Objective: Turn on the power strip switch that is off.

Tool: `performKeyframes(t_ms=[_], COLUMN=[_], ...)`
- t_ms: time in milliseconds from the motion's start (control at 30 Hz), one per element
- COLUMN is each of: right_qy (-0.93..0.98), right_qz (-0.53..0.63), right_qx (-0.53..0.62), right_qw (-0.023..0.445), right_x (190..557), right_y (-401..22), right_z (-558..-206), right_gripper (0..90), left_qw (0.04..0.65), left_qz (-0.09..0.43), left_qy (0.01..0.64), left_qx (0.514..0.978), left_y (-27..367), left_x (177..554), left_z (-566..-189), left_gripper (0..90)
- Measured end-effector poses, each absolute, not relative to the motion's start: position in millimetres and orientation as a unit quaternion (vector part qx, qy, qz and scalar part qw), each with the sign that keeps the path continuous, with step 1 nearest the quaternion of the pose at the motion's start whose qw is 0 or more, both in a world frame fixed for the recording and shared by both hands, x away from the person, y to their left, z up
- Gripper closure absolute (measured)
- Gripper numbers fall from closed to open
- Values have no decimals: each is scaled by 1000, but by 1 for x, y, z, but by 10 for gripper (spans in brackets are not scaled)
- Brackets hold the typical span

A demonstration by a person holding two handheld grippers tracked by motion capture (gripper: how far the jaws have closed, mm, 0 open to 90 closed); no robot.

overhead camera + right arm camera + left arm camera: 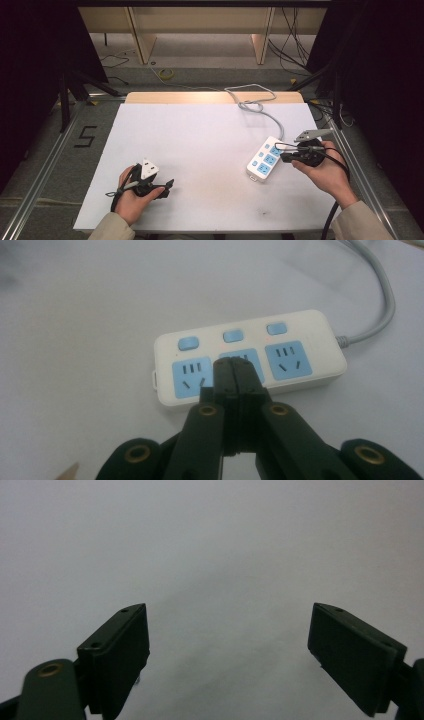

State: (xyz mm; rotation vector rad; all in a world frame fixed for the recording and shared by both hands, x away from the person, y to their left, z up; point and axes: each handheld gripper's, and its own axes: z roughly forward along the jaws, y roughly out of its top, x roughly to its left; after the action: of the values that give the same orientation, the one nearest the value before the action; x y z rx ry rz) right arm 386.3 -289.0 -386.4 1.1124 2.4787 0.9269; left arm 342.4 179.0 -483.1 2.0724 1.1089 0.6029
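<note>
From the high view, a person is standing at a table covered by a white sheet [200,150], holding a gripper in each hand. The right gripper [284,156] is reaching toward a white power strip [264,159] with blue sockets, lying at the right side of the sheet, its grey cord [260,107] trailing off the far edge. The left gripper [170,184] is resting low at the near left, well apart from the strip, with bare sheet all around it. In the left gripper view, the left gripper [229,650] is showing its jaws spread wide over plain white surface, holding nothing. In the right gripper view, the right gripper [235,371] is pointing its jaws, pressed together with nothing between them, at the middle socket [243,360], with the middle switch button [233,335] just beyond. I judge the person is lining up the closed tip to press something on the strip, probably that button; the next move would call for a short, steady push forward. The strip is lying near the right edge of the sheet, so room is tighter there and a hard push could slide it.
</note>
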Motion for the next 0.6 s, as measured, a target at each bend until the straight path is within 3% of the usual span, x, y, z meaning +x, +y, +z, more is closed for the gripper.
performKeyframes(t_ms=[600], right_qy=[870], right_qz=[298], right_qx=[374], right_qw=[124], right_x=[394], right_y=[-280], right_z=[-384], right_gripper=[900], left_qw=[351], left_qz=[232], left_qy=[428], left_qx=[800], left_y=[179], left_x=[343], left_z=[-483], left_gripper=[166])
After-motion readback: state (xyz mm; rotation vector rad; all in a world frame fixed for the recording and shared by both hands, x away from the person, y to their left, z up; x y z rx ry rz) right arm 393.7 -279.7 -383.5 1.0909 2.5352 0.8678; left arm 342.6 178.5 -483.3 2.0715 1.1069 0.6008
